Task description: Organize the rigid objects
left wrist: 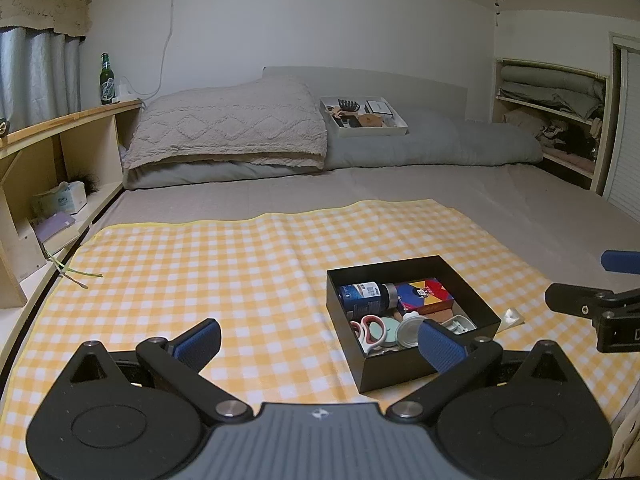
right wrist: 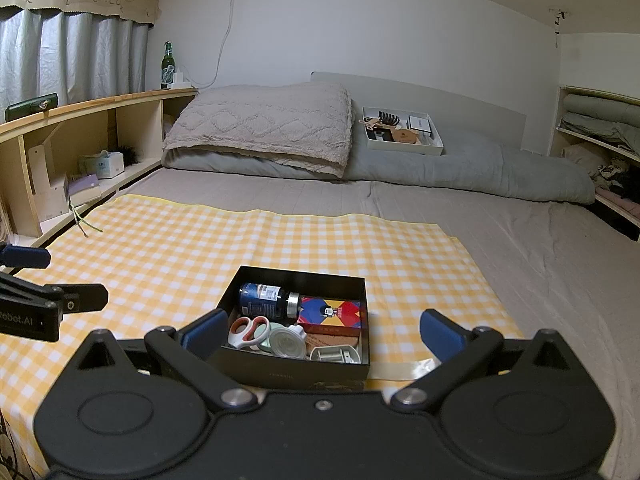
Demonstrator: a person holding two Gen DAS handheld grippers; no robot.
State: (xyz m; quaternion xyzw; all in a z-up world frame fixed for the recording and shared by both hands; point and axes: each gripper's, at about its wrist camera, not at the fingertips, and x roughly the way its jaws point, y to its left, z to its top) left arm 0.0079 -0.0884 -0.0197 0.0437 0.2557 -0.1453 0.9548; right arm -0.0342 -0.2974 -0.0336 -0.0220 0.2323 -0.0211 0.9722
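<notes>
A black box (left wrist: pixel 400 368) (right wrist: pixel 292 374) stands on the yellow checked cloth (left wrist: pixel 200 272) (right wrist: pixel 180 248). In it lie a dark blue bottle (left wrist: pixel 366 294) (right wrist: pixel 264 299), a colourful carton (left wrist: pixel 426 294) (right wrist: pixel 334 312), red-handled scissors (left wrist: pixel 368 330) (right wrist: pixel 248 330), a round clear lid (right wrist: pixel 285 341) and a white plastic part (right wrist: pixel 334 354). My left gripper (left wrist: pixel 320 340) is open and empty, to the left of the box. My right gripper (right wrist: pixel 320 336) is open and empty, just before the box. Each gripper shows at the edge of the other's view.
A small clear wrapper (left wrist: pixel 512 317) lies on the cloth right of the box. A white tray (left wrist: pixel 364 130) (right wrist: pixel 404 146) of items sits on the grey duvet at the back. A wooden shelf (left wrist: pixel 60 128) with a green bottle (left wrist: pixel 106 80) runs along the left.
</notes>
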